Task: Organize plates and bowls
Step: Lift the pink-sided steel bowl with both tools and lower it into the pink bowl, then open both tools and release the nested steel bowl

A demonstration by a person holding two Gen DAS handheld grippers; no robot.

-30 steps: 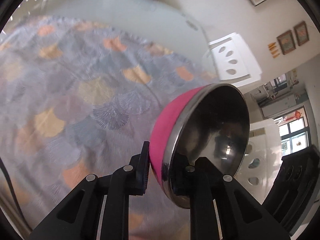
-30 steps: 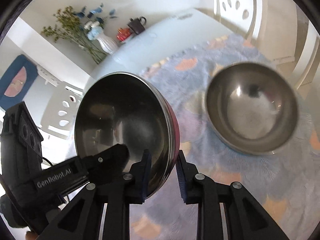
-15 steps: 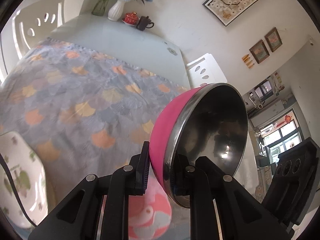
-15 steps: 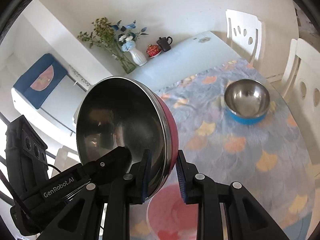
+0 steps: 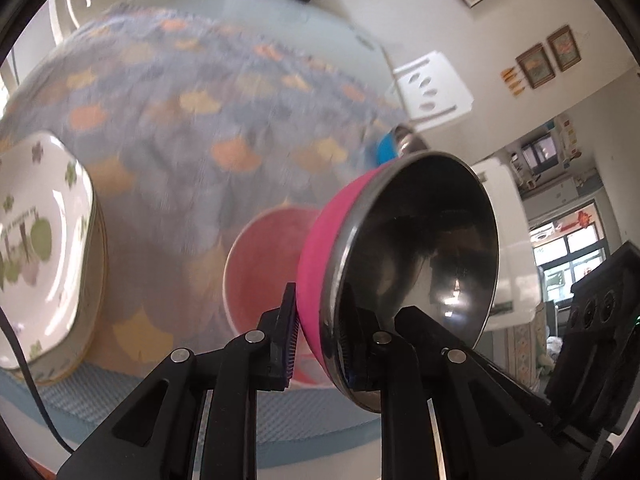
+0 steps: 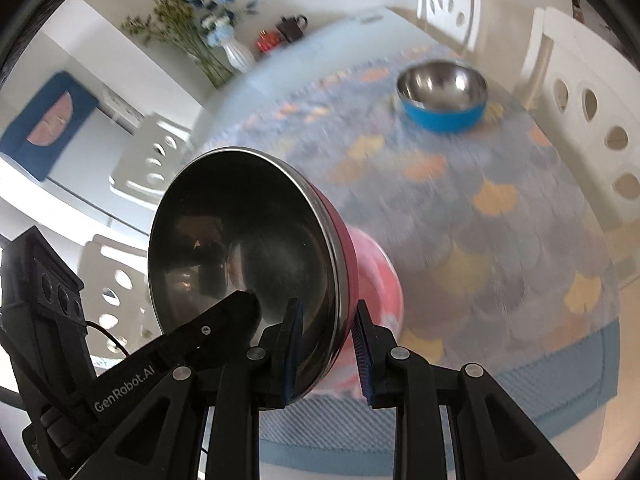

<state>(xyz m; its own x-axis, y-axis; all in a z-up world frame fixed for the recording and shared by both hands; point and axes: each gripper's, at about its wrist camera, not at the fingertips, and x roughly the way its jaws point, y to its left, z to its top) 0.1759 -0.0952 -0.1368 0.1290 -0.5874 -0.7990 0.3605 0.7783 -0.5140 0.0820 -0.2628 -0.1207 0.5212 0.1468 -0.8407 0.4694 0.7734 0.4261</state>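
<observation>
Above the bench (image 6: 520,392), both tongs clamp the same pink bowl (image 5: 320,240) by its rim, one on each side: left tongs (image 5: 320,344) w/ one pad on the pink outside, one inside the steel; right tongs (image 6: 326,344) likewise. Bowl is tilted on edge, held over a pink plate (image 5: 260,264). Stack of white floral plates (image 5: 40,240) sits at the left; blue bowl (image 6: 442,96) far across, probably empty, view blurred.
</observation>
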